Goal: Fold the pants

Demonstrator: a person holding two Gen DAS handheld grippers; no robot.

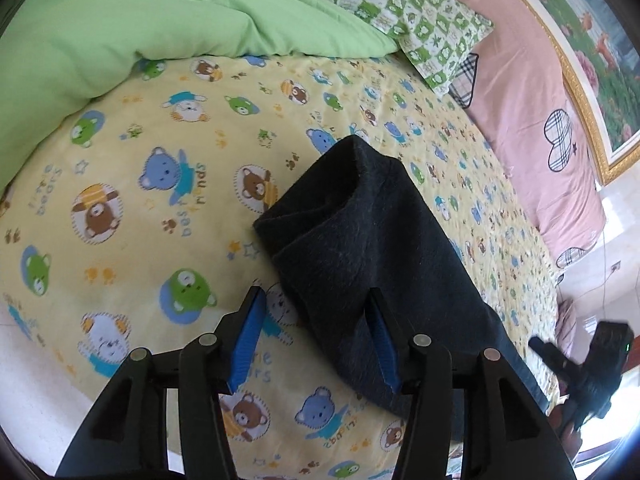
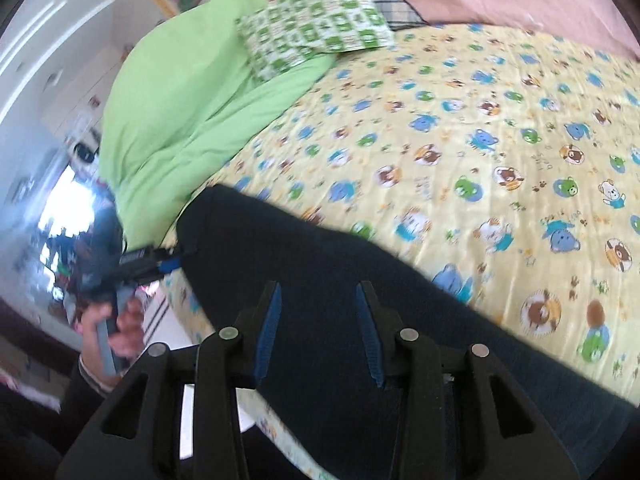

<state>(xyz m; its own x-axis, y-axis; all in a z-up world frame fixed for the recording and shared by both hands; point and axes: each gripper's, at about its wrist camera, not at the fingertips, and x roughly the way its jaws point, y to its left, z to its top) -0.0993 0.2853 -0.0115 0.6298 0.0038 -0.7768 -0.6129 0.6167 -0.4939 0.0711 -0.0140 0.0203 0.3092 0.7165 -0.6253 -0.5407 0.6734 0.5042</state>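
Dark navy pants point(image 1: 360, 240) lie folded lengthwise on the yellow bear-print bedsheet point(image 1: 160, 208), running along the bed's near edge. My left gripper point(image 1: 316, 296) is open just above the pants' left edge, its right finger over the cloth, its left finger over the sheet. In the right wrist view the pants point(image 2: 320, 248) stretch across the lower frame. My right gripper point(image 2: 318, 290) is open and hovers over them, holding nothing. The left gripper point(image 2: 160, 262) shows there at the pants' far end, held by a hand. The right gripper point(image 1: 576, 364) shows at the left wrist view's lower right.
A green duvet point(image 1: 140, 20) is bunched at the head of the bed beside a green checked pillow point(image 1: 412, 16). A pink heart-print cover point(image 1: 532, 100) lies along the far side. A gold-framed picture point(image 1: 592, 52) hangs beyond it. White cabinets point(image 2: 60, 40) stand past the bed.
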